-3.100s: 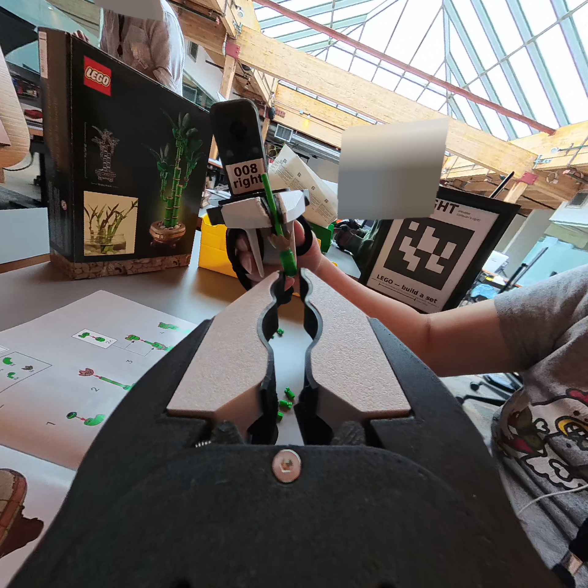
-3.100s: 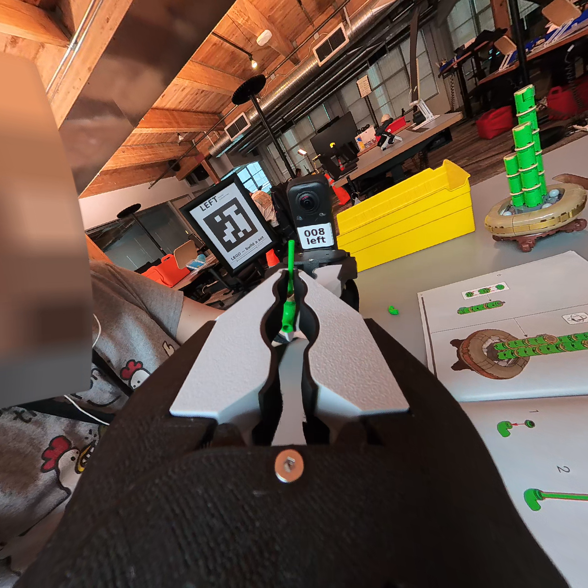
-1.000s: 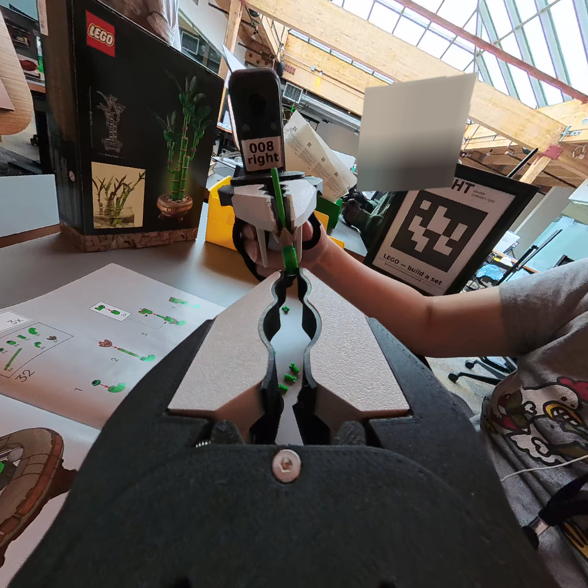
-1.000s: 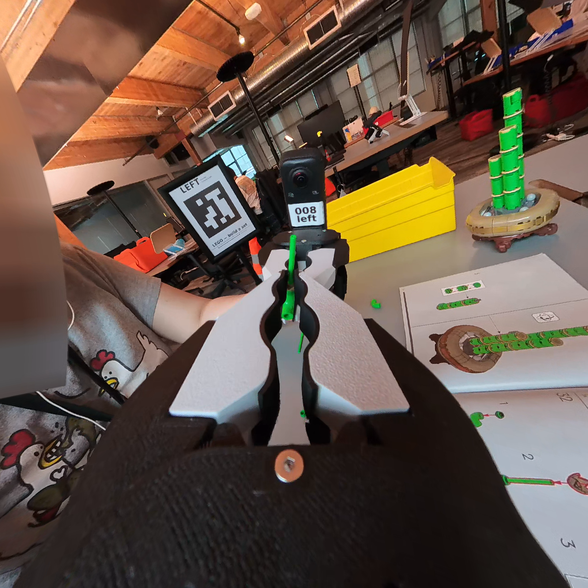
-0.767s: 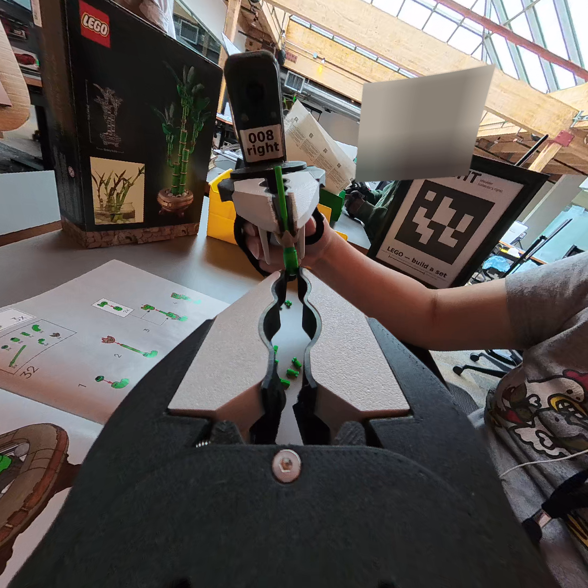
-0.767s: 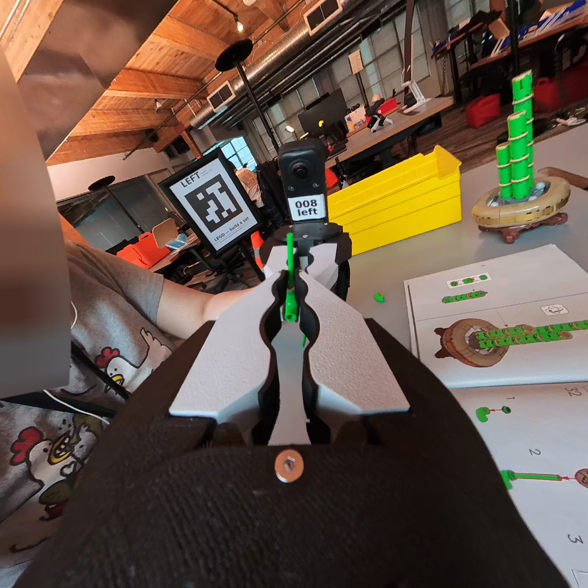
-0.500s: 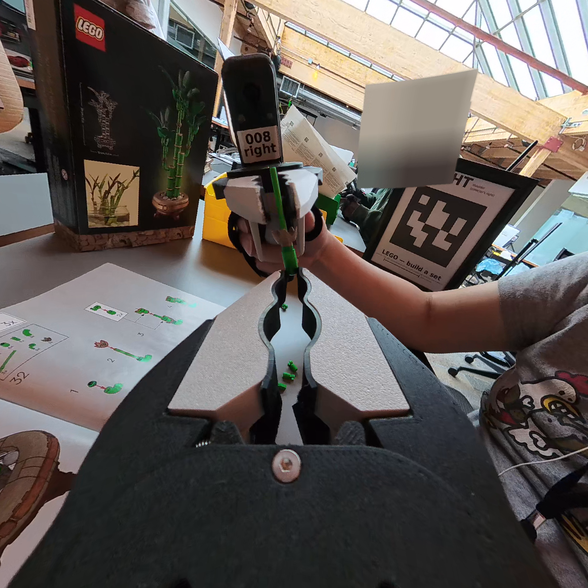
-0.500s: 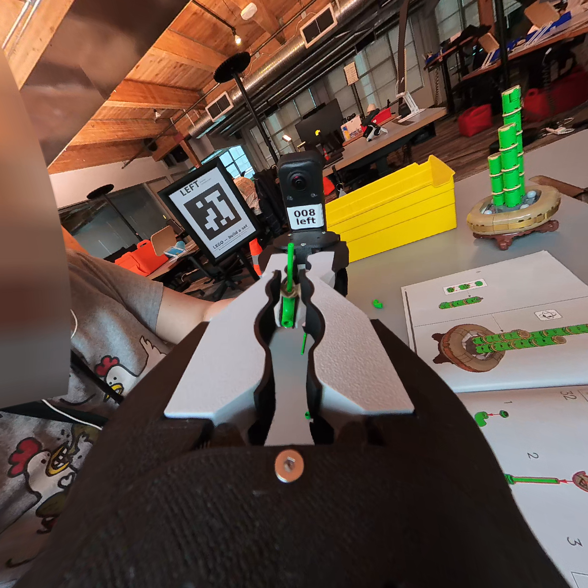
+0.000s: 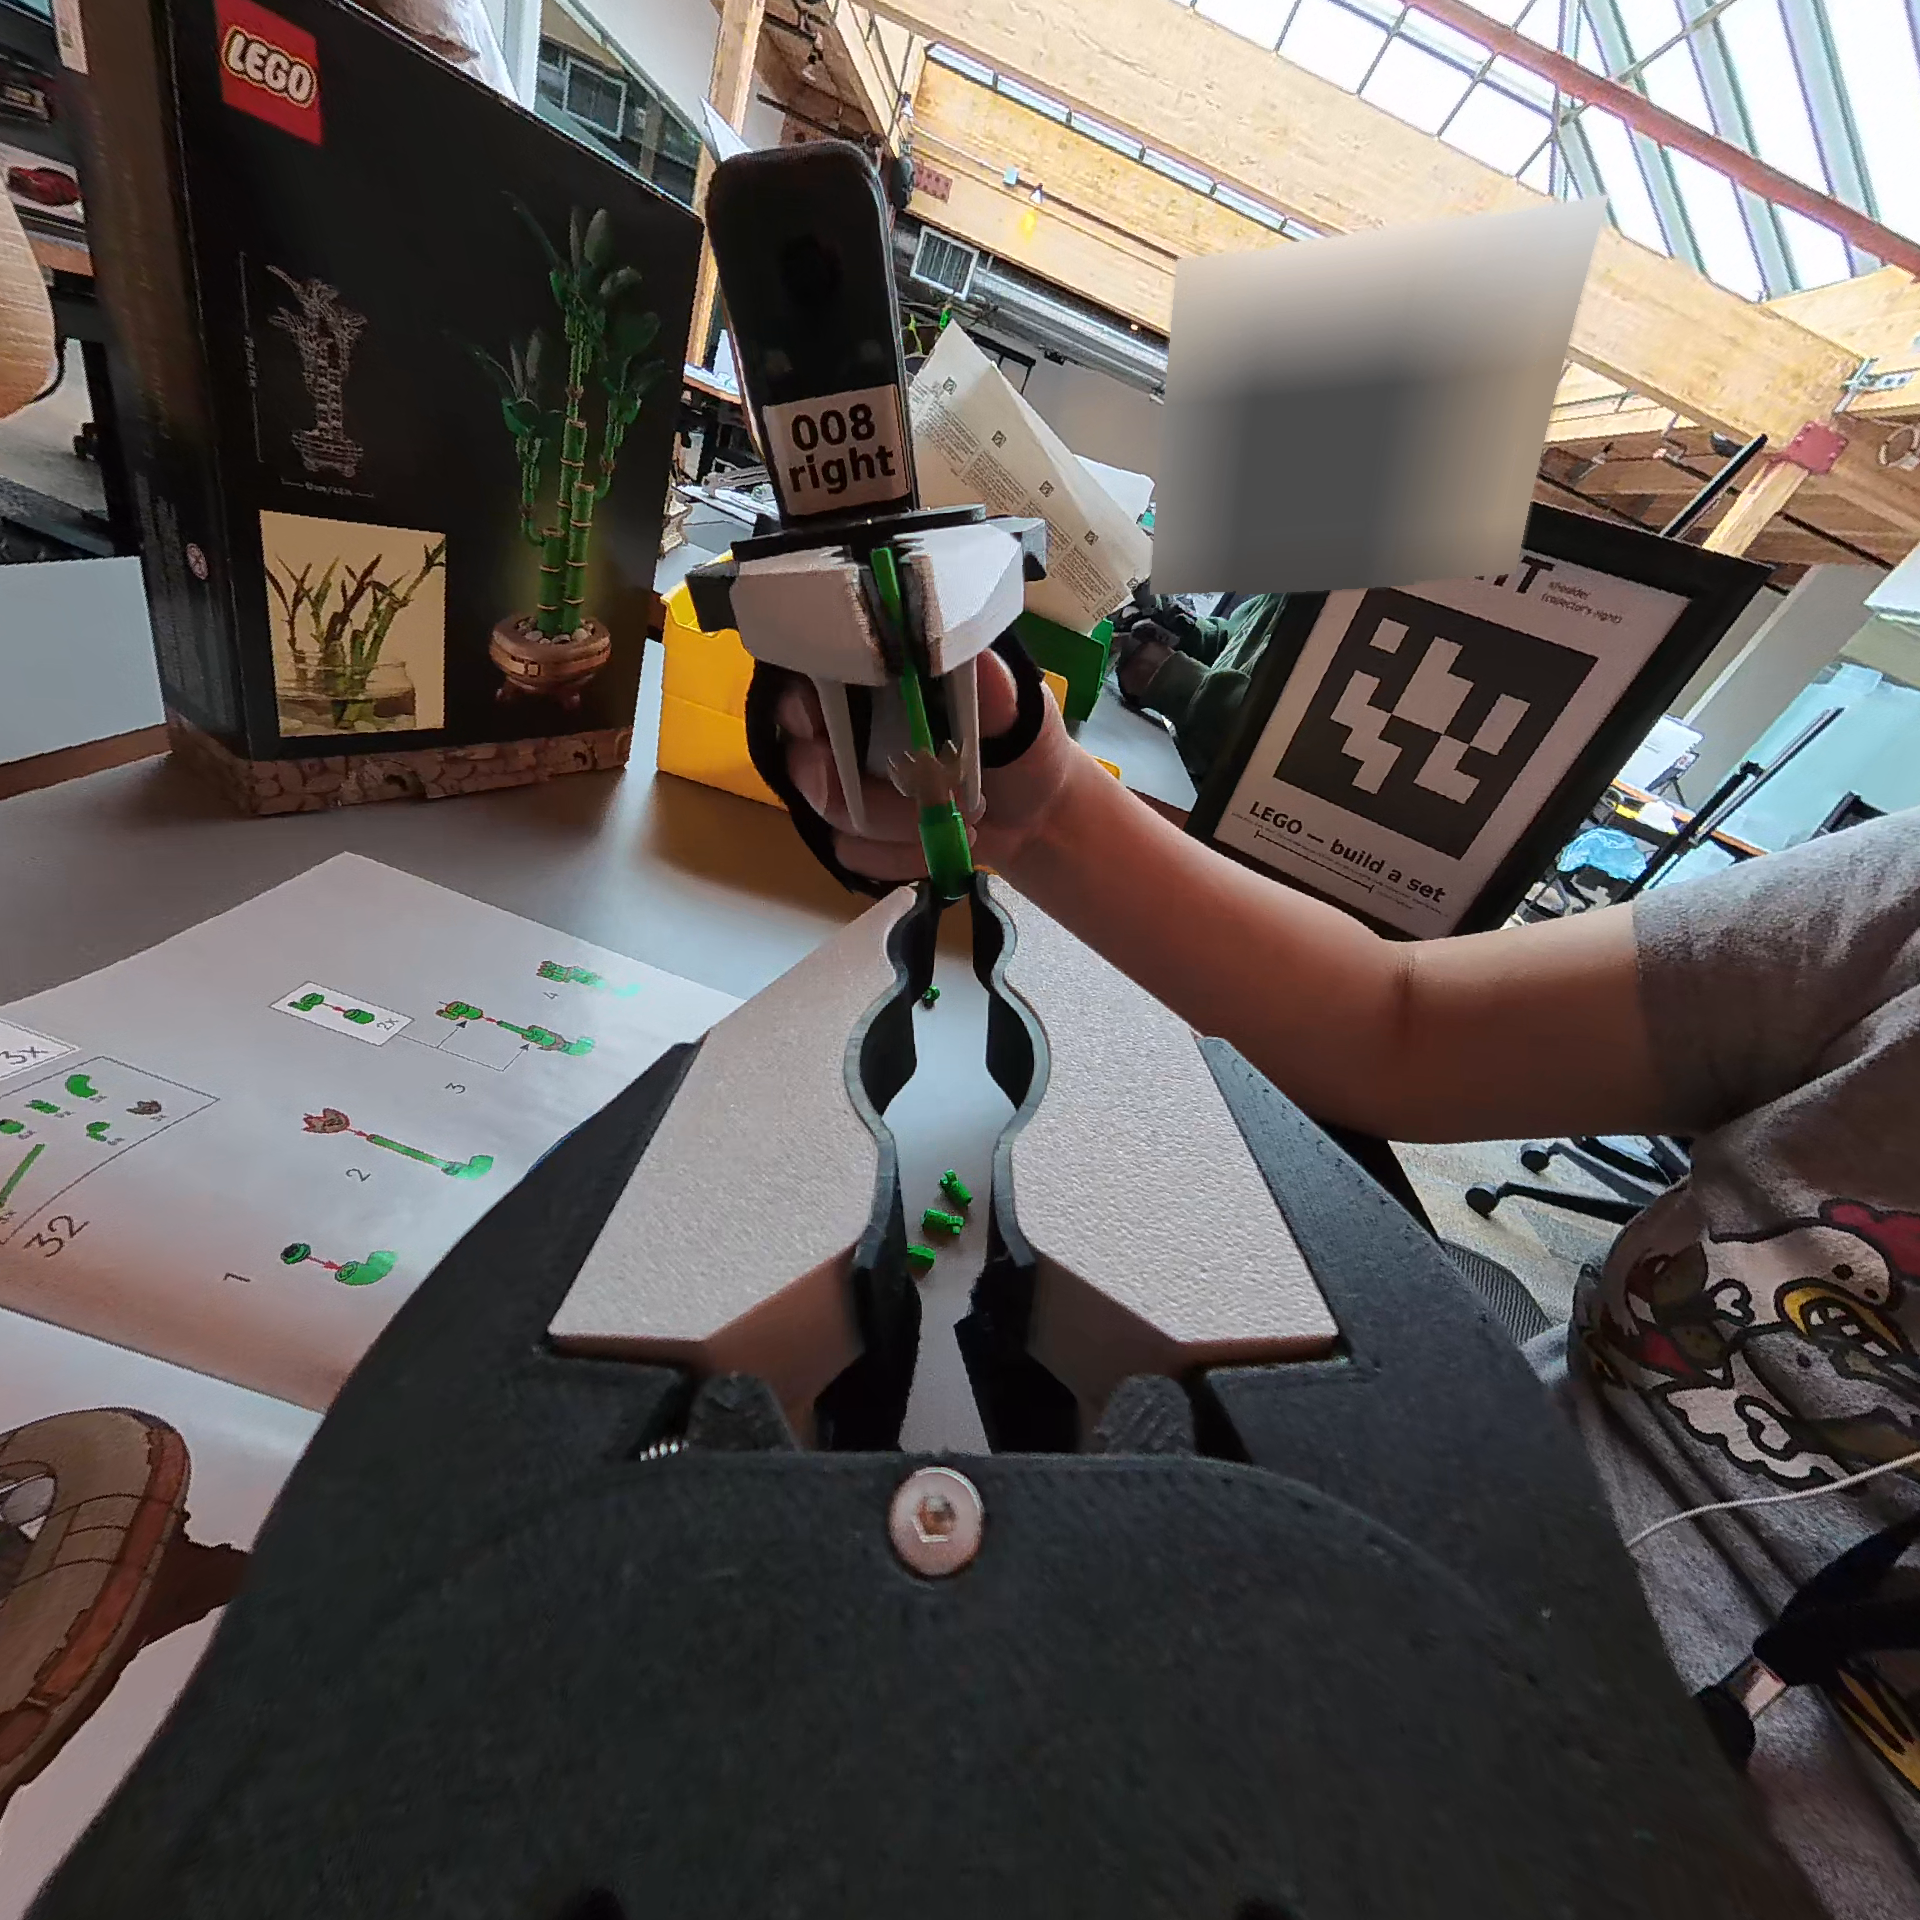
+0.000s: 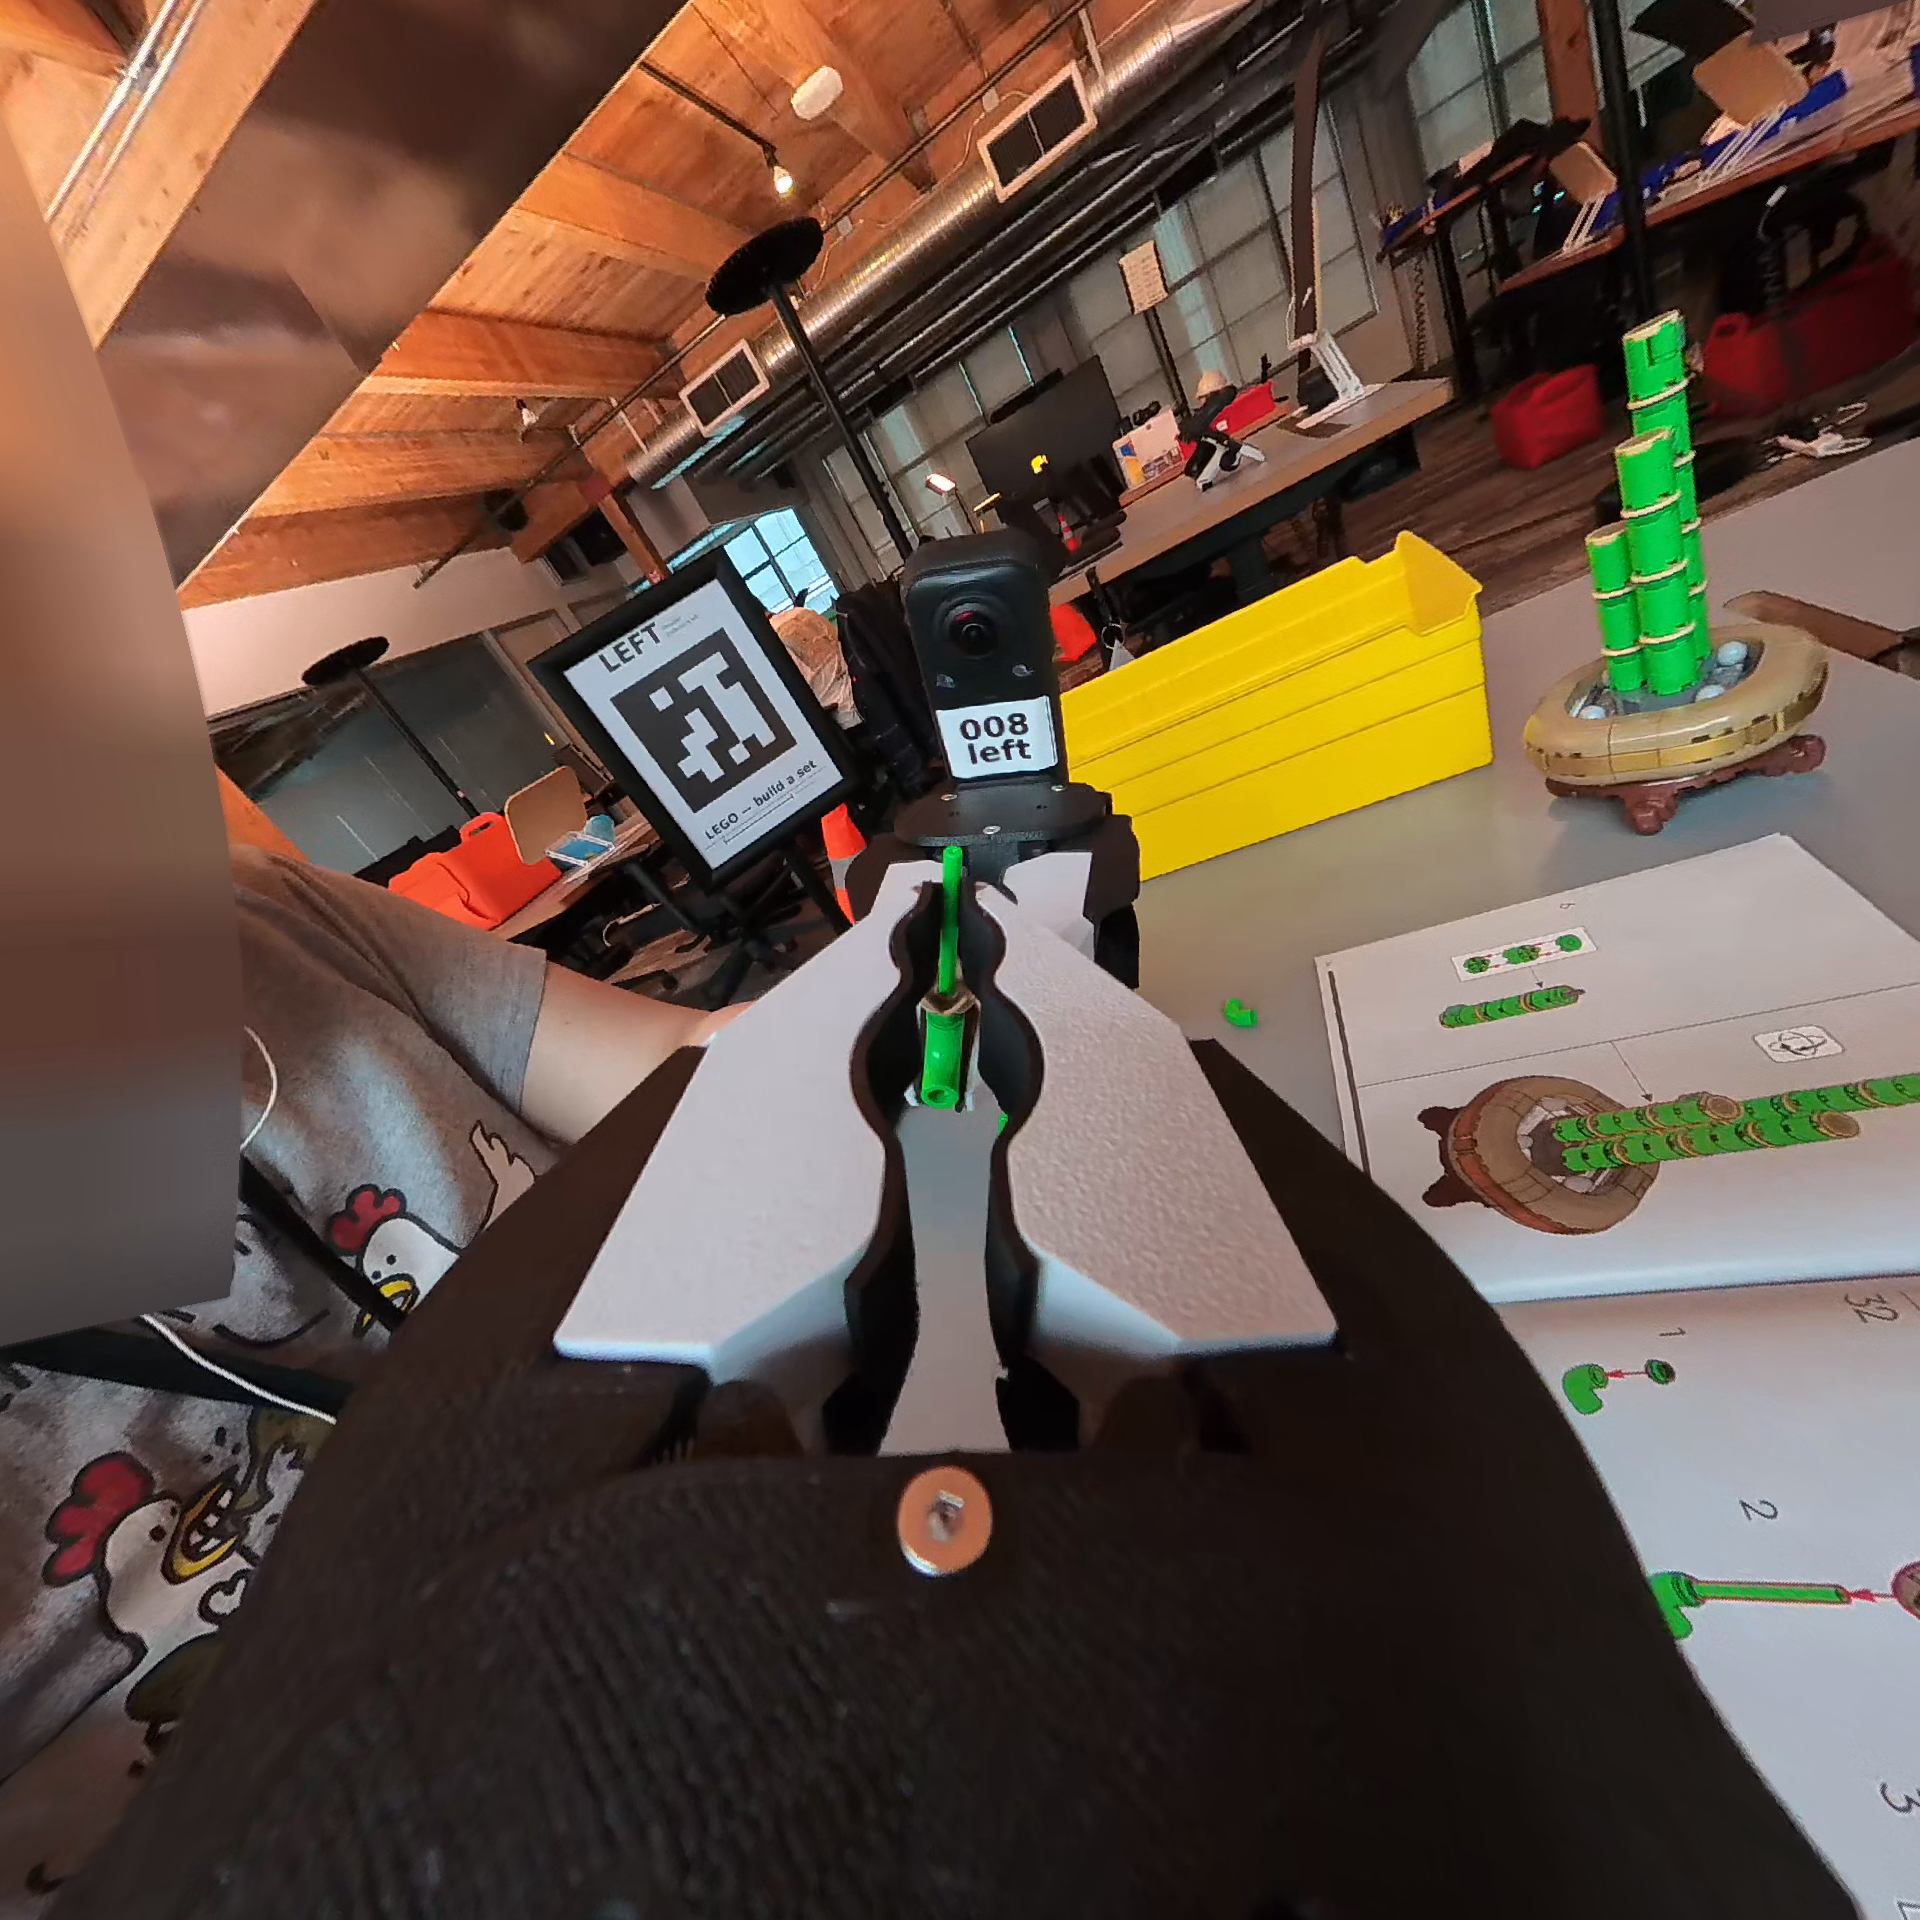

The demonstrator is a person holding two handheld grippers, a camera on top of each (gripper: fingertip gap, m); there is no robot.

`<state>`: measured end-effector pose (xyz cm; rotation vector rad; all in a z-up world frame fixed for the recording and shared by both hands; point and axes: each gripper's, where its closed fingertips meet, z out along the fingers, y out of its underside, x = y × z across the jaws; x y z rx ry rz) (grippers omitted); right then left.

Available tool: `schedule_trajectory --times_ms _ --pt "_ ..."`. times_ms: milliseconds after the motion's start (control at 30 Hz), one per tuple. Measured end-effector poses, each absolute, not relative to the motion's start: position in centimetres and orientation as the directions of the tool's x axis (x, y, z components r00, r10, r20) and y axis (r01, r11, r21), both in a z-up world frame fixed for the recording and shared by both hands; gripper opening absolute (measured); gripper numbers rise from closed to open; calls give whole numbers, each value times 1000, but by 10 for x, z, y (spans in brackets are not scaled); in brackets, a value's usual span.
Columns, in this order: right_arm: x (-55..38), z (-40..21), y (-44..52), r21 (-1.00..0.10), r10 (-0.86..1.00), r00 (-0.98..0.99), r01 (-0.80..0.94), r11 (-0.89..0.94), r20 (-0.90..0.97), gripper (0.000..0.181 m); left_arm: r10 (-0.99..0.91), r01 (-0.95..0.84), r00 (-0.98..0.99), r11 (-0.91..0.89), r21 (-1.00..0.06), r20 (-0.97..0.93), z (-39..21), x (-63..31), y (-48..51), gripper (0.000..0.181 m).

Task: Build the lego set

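Green plastic meets grey tongs: the left gripper [image 9: 948, 904] has its tips drawn almost together on the lower end of a green sleeve [image 10: 940, 1060]. The sleeve sits under a tan collar [image 10: 945, 1003] on a thin green stem [image 9: 902, 665], upright between the fingers of the right gripper [image 10: 948, 920], whose jaws have eased slightly wider than a second ago; whether they still pinch cannot be told. That slackening suggests the sleeve is seated, while loose green pieces [image 9: 940, 1221] wait by the instruction sheet [image 9: 312, 1091], the part-built bamboo model [image 10: 1662, 623] well beyond.
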<state>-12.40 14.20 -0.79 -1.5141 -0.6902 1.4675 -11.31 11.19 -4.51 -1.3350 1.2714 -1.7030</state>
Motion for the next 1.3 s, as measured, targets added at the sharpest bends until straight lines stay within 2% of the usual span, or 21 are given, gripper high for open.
schedule_trajectory --times_ms 233,1000,1300 --pt "-126 -16 139 -871 860 145 -139 -472 -490 1 -887 -87 -295 -346 -934 356 -46 -112 112 4" --pt "-129 -16 140 -858 849 135 -145 -493 -511 2 -896 -71 -281 -339 -938 345 -45 -115 117 4" --pt "-123 -8 144 -885 868 185 -170 -433 -461 6 -887 -67 -302 -345 -936 349 -41 -115 114 4"
